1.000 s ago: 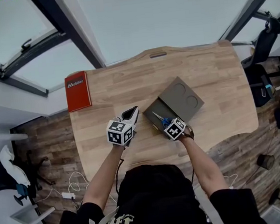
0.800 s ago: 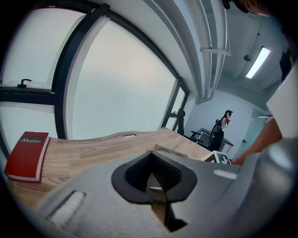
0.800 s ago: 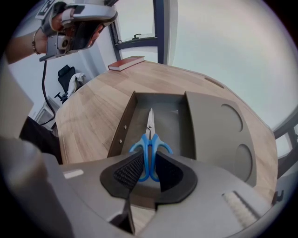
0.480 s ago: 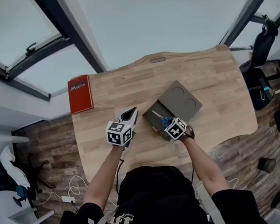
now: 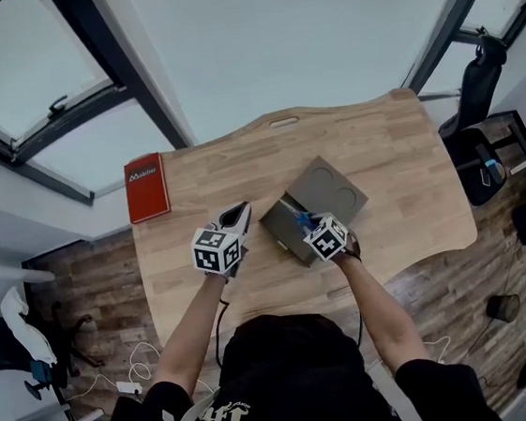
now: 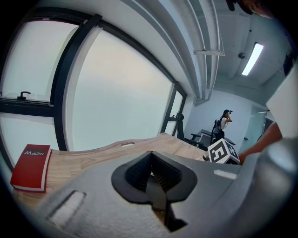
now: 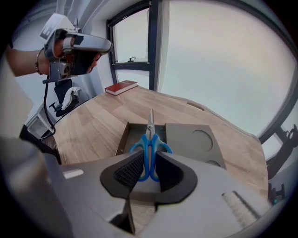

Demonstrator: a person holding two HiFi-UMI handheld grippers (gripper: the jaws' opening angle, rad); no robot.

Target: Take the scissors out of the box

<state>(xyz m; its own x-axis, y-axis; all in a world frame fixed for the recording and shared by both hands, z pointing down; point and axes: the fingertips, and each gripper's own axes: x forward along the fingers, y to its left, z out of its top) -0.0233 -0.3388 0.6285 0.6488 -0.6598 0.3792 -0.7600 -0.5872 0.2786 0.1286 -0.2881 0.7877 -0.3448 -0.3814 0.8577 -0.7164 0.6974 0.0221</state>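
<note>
We are gripping the scissors point(image 7: 150, 135) by their blue handles in the right claw point(image 7: 148, 163), over the open box point(image 7: 122, 139) at the middle of the worktop point(image 7: 93, 121) | left claw point(image 6: 151, 174) closed, empty | we are risking the blades pivoting, snagging the box wall, slipping free.

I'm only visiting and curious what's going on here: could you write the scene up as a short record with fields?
Right claw: closed on the blue handles of the scissors
Scissors: blades pointing out over the open box
Box: grey, on the wooden table
Left claw: closed, holding nothing
Elsewhere: red book near the table's edge
</note>
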